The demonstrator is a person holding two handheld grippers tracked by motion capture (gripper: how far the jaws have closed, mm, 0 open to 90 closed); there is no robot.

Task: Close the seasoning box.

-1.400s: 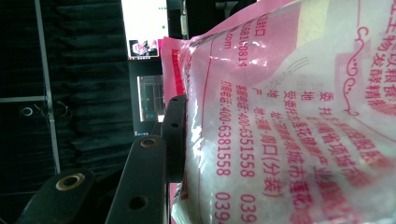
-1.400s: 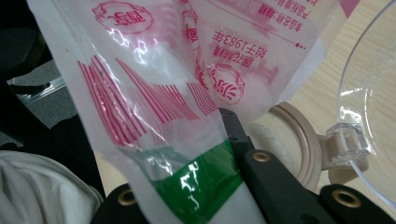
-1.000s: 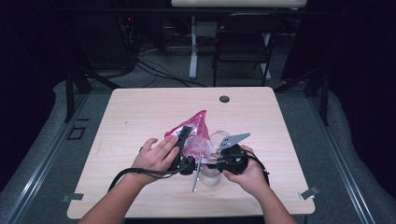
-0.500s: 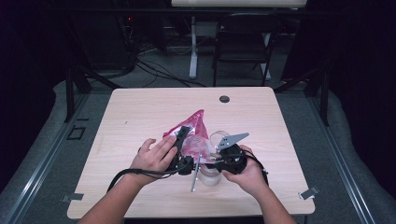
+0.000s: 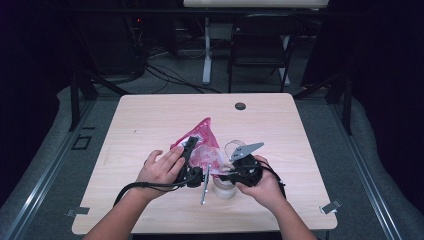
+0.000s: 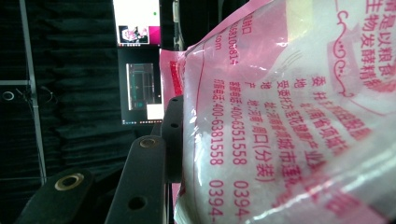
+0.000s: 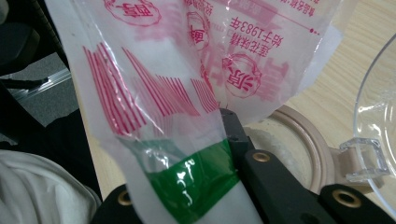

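Observation:
A pink printed plastic bag (image 5: 204,141) of white granules is held above the table between both grippers. My left gripper (image 5: 191,146) points away from me and is shut on the bag's left side; in the left gripper view the bag (image 6: 289,116) presses against one black finger (image 6: 172,135) and hides the other. My right gripper (image 5: 224,175) points left and is shut on a bag corner bearing green tape (image 7: 187,182). Under the bag stands an open jar (image 5: 225,191) with a beige rim (image 7: 310,140) and a flipped-up clear lid (image 7: 378,107).
A metal utensil (image 5: 204,186) lies on the wooden table (image 5: 150,115) between the hands. A small dark round disc (image 5: 240,106) sits near the table's far edge. Beyond the table stand a chair (image 5: 260,45) and cables on the floor.

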